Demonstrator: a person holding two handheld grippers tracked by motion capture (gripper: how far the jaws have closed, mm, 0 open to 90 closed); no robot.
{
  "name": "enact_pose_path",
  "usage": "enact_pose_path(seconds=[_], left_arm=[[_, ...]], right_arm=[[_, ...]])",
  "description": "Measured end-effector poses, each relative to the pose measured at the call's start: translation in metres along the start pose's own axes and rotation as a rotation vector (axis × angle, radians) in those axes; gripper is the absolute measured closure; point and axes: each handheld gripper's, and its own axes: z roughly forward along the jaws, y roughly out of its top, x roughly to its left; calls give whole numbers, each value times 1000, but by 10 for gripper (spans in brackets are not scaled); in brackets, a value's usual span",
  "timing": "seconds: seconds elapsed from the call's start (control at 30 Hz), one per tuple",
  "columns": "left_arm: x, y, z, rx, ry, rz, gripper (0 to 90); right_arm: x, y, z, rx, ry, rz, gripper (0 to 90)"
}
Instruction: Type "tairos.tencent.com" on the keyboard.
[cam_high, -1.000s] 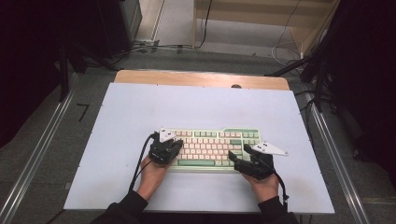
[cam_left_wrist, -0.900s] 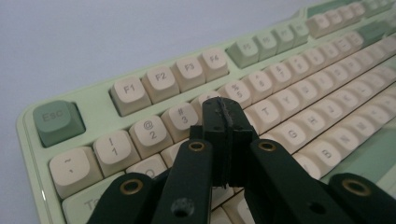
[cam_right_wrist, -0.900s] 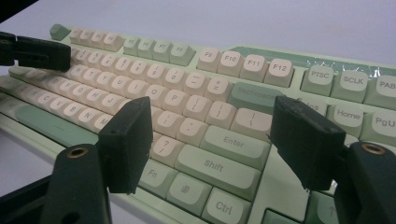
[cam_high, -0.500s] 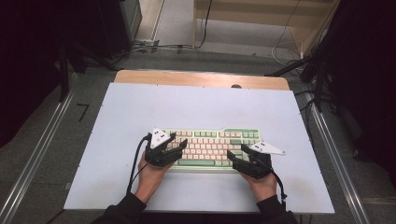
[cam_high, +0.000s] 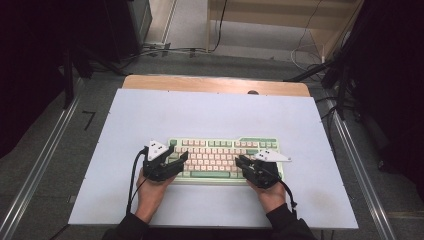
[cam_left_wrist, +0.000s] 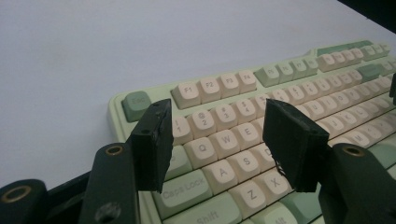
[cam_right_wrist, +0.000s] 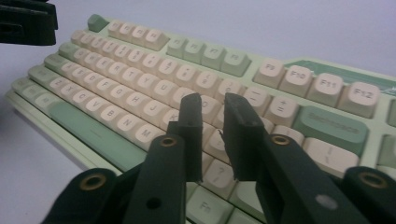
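Two grippers hover over the keyboard (cam_high: 225, 157) lying mid-table: the left gripper (cam_left_wrist: 217, 135) spread wide above its left keys, the right gripper (cam_right_wrist: 212, 135) nearly closed and empty above its right keys, probably poised for pressing down.

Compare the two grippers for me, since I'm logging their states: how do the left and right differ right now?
The left gripper has its jaws spread wide, while the right gripper has its jaws nearly together, with a narrow gap. The left sits over the keyboard's Q, A, Z end, the right over the end near Backspace. Both are black, empty, and hover just above the keys.
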Motion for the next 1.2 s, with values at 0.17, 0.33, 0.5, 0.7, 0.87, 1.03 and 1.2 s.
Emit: enact_pose_path(seconds=[0.17,0.33,0.5,0.7,0.87,1.03,1.2], left_arm=[[4,-3,-6,-3,18,-11,433],[6,-6,-10,-2,23,-18,433],[6,-7,-11,-1,23,-21,433],[5,-7,-10,-1,19,-19,434],[5,-6,-9,-1,15,-17,434],[5,-7,-9,2,12,-19,433],[5,-7,-9,3,8,-22,433]], right_arm=[[8,3,8,14,33,-19,876],[15,5,15,29,54,-34,877],[22,6,21,41,70,-41,877],[30,6,27,52,86,-63,876],[35,6,31,59,98,-73,877],[40,5,36,70,108,-91,876],[42,5,39,79,110,-102,876]])
